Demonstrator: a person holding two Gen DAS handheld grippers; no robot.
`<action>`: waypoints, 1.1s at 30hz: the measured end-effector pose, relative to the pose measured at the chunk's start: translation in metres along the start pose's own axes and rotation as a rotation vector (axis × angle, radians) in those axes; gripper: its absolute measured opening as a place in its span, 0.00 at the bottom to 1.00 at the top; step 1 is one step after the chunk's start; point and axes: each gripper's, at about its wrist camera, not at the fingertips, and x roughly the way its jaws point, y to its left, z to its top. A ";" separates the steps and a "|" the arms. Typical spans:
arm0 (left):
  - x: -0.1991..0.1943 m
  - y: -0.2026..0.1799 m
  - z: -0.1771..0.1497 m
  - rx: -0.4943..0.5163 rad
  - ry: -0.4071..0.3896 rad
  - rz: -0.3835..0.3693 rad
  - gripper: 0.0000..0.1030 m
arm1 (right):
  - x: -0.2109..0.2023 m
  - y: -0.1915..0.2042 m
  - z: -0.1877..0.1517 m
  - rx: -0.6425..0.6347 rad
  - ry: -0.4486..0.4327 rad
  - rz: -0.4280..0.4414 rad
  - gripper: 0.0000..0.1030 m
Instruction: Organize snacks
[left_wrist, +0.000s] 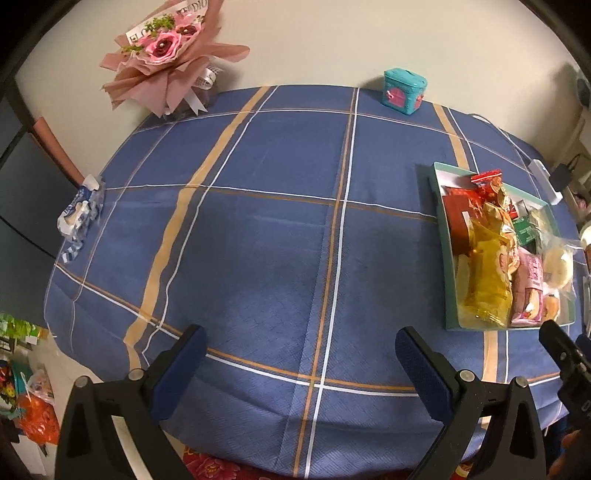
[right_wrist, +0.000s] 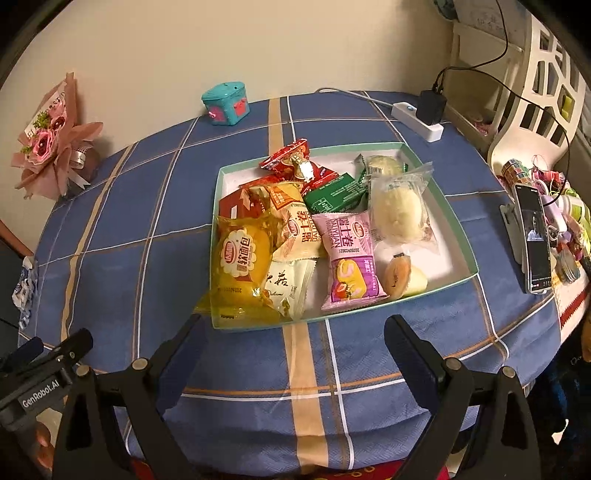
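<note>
Only the left wrist view shows the crumpled blue-and-white packet (left_wrist: 79, 218) at the counter's left edge clearly, and much bare blue checked cloth (left_wrist: 258, 229) between it and the tray. The bouquet (left_wrist: 166, 55) and teal tin (left_wrist: 404, 92) stand at the far edge by the wall. Only the right wrist view shows the phone (right_wrist: 533, 240) propped upright, the power strip (right_wrist: 419, 116) and clutter at the right edge.

The left tool (left_wrist: 301, 365) is spread wide and empty above the near bare cloth; the tray (left_wrist: 448, 258) lies well to its right. The right tool (right_wrist: 293, 343) is also spread, empty, just short of the tray's near rim (right_wrist: 406, 301). Inside lie snacks: a yellow bread pack (right_wrist: 240, 262), a pink roll pack (right_wrist: 349, 254), a pale bun (right_wrist: 397, 212).
</note>
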 end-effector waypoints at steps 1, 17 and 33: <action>0.000 0.000 0.000 -0.002 0.001 0.002 1.00 | 0.001 0.000 0.000 -0.001 0.005 0.000 0.93; 0.003 0.006 0.000 -0.009 0.009 0.014 1.00 | 0.001 0.008 -0.002 -0.008 0.006 0.005 0.93; -0.001 0.001 0.001 0.018 -0.016 0.006 1.00 | -0.004 0.004 0.000 0.002 -0.006 0.006 0.93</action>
